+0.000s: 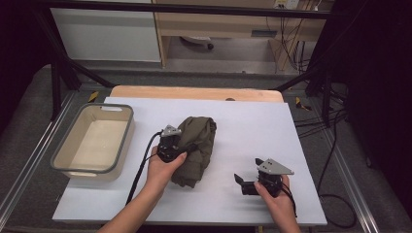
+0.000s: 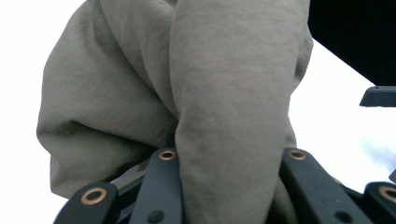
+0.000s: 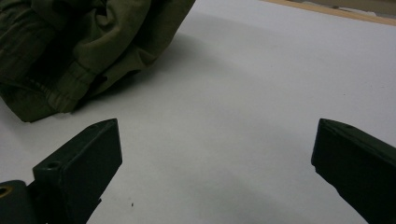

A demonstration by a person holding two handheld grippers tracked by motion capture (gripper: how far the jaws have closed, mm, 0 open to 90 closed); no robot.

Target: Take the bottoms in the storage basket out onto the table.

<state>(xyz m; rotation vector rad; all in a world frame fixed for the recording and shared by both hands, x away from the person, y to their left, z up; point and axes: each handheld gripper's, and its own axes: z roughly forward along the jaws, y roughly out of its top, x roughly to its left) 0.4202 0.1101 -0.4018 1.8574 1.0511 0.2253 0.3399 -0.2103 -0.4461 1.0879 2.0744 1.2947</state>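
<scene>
An olive-green crumpled garment (image 1: pixel 198 148) lies in a heap at the middle of the white table sheet (image 1: pixel 252 131). My left gripper (image 1: pixel 182 148) is at the heap's left side, shut on a thick fold of the garment (image 2: pixel 224 140) that fills the space between its jaws. My right gripper (image 1: pixel 242 183) rests low on the sheet to the right of the heap, apart from it, its jaws wide open with nothing between them (image 3: pixel 215 158). In the right gripper view the garment (image 3: pixel 79 51) lies ahead at the upper left.
A shallow beige bin with a grey rim (image 1: pixel 60 165) stands at the table's left edge. A wooden strip (image 1: pixel 194 92) runs along the far edge of the sheet. Black frame bars and cables flank the table.
</scene>
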